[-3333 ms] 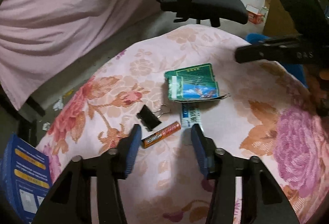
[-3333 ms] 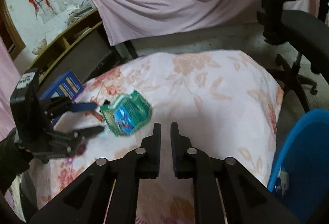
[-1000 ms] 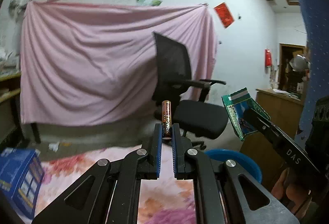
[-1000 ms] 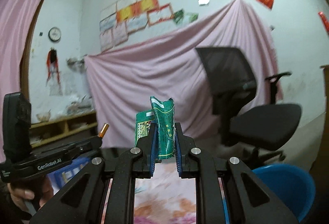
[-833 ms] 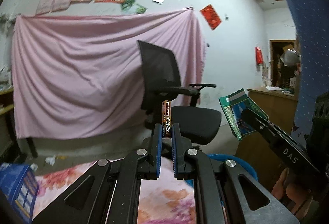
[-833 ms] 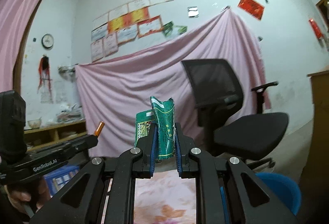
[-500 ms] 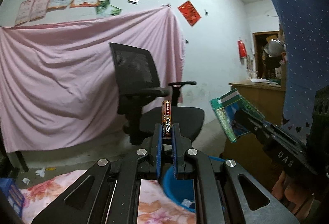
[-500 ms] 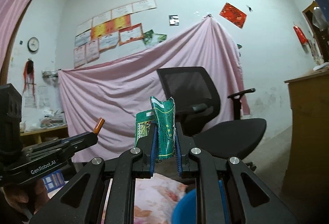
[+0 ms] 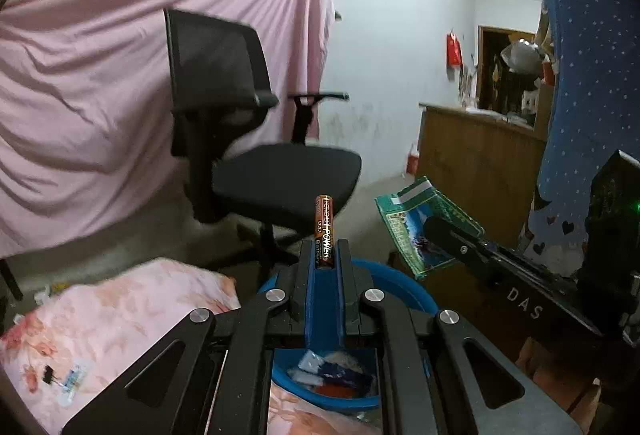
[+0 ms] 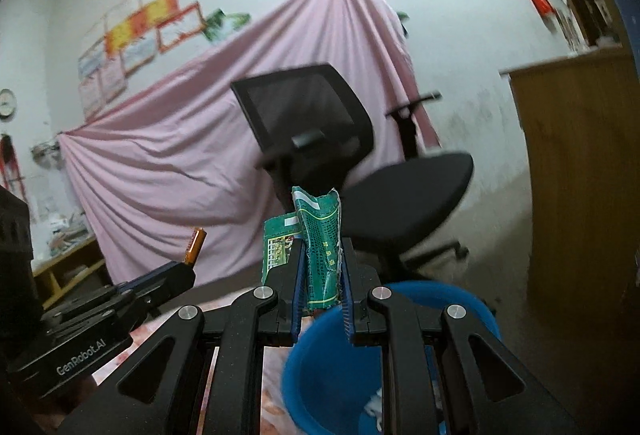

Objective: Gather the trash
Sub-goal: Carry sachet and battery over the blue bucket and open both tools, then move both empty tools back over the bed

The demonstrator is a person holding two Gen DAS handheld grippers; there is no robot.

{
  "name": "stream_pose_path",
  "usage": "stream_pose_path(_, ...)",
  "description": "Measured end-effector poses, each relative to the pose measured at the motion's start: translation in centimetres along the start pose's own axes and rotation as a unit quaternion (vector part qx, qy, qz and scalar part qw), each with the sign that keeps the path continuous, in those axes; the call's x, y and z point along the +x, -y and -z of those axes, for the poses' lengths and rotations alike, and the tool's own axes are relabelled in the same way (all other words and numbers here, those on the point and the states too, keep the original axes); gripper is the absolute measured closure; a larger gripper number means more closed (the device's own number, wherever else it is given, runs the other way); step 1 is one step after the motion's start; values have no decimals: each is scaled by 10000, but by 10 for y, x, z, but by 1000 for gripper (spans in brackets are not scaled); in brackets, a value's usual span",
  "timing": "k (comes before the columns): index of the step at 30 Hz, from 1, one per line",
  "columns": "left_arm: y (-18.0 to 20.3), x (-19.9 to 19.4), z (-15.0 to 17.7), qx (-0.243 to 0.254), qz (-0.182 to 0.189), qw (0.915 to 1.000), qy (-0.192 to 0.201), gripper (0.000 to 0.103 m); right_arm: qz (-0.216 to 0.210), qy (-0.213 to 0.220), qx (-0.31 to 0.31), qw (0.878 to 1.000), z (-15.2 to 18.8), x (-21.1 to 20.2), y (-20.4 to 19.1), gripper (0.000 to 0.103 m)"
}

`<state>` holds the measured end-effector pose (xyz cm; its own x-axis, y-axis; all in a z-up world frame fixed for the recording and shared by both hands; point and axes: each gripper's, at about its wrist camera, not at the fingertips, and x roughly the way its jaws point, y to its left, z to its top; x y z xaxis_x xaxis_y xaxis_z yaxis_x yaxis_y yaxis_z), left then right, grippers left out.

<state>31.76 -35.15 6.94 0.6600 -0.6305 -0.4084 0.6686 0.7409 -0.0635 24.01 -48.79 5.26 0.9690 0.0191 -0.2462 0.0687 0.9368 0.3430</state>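
Room: pink sheet hung on the wall, black office chair beyond both sets of jaws
Bed: floral cover below and left of the left jaws
Basin: blue basin directly beneath both grippers, scraps inside
Right gripper: jaws pinching a crumpled green wrapper that sticks up past the tips
Left gripper: jaws clamped on an orange battery standing upright between them
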Motion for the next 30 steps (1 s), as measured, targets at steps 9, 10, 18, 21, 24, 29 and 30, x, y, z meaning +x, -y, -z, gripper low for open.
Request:
stream_pose_path(9,-5,37,11,-246,163,9967,-755,96,275,-679,395,9965,11,21,28,86)
stream_pose_path(10,-6,39,12,-288,176,9961,-817,96,287,-729,449,9959,12,22,31,86)
stream_pose_path(18,-17,59,25,-678,224,9884,-1340,96,300,-1242,710,9893,21,37,50,85)
stream_pose_path(21,-21,62,27,-757,212,9867,-1421,96,304,-1343,745,9877,23,41,53,85)
stream_pose_path(24,-24,63,30,-820,181,9854,-1482,96,303,-1383,751,9871,25,41,55,82)
stream_pose_path(29,-30,59,33,-887,92,9850,-1477,85,305,-1355,734,9876,23,41,55,74)
stream_pose_path(30,-32,56,34,-927,62,9852,-1438,79,294,-1337,730,9879,23,40,55,74)
